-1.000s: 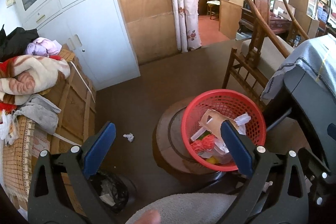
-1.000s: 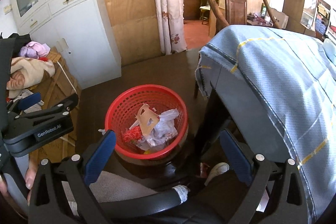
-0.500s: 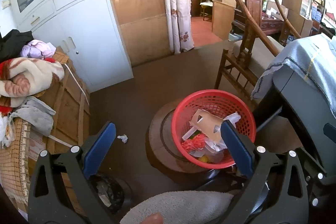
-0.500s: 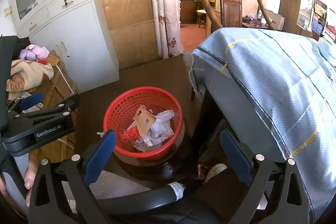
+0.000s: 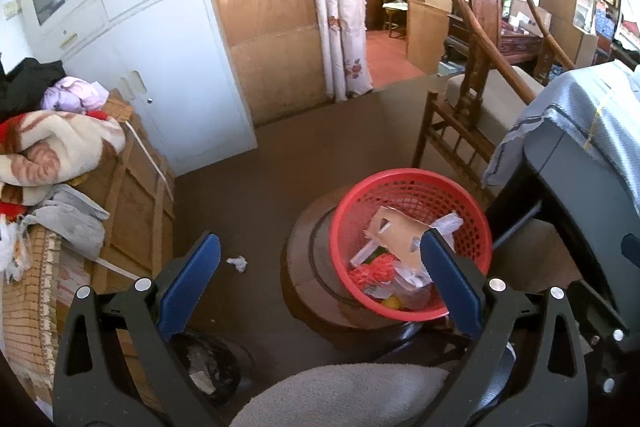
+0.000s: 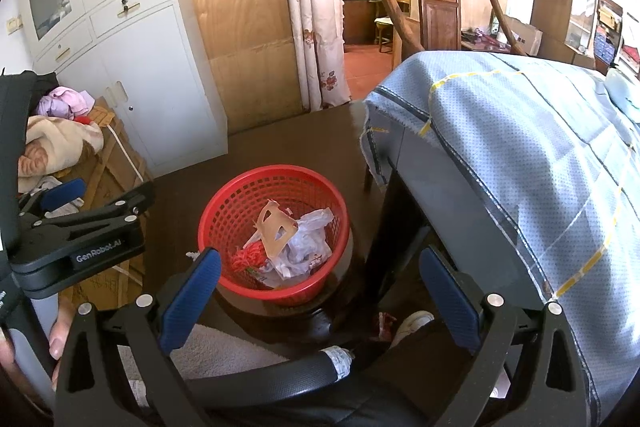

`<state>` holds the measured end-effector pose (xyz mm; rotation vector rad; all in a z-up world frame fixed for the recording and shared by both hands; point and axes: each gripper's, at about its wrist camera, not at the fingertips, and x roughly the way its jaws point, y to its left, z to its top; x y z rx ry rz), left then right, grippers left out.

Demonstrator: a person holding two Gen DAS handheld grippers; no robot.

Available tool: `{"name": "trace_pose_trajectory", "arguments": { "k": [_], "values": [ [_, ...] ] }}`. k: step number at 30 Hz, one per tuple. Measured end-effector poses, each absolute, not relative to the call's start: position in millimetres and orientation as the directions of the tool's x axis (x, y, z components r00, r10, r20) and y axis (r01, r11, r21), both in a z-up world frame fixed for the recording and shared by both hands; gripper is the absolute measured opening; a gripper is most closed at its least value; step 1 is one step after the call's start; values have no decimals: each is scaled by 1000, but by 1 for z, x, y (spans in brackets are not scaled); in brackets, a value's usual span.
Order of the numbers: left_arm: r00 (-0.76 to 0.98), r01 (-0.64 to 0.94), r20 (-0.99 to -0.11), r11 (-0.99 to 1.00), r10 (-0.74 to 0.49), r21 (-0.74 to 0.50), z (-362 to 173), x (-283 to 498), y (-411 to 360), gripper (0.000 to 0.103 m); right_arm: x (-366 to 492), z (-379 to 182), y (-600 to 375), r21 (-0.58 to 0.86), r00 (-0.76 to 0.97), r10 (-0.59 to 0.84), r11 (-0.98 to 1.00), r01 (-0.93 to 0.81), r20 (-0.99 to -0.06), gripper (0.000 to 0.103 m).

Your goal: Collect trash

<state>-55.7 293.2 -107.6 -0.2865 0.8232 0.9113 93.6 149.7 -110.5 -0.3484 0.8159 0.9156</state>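
A red mesh basket (image 5: 412,187) (image 6: 240,199) sits on a round wooden stool (image 5: 308,267) and holds cardboard (image 5: 396,233), white plastic and red shreds. A small crumpled white paper (image 5: 237,262) lies on the brown floor left of the stool. My left gripper (image 5: 320,267) is open and empty, held above the floor between the paper and the basket. My right gripper (image 6: 320,275) is open and empty, above the basket's near rim. The left gripper's body (image 6: 80,239) shows at the left of the right wrist view.
A cardboard box (image 5: 132,203) piled with blankets stands at left. A white cabinet (image 5: 168,67) is behind it. A table under a blue cloth (image 6: 520,147) fills the right. A wooden chair (image 5: 472,115) stands beyond the basket. A dark bag (image 5: 208,363) lies near the box.
Both grippers have risen and drawn back a little, so the basket sits lower and smaller in both views. Both stay open and empty.
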Motion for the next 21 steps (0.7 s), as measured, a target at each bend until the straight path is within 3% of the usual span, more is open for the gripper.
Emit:
{"name": "trace_pose_trajectory", "arguments": {
  "k": [21],
  "values": [
    [334,-782,-750,612,570,117,-114,-51,292,96,93,-111,149,68,340,564,581,-811,-753,98]
  ]
}}
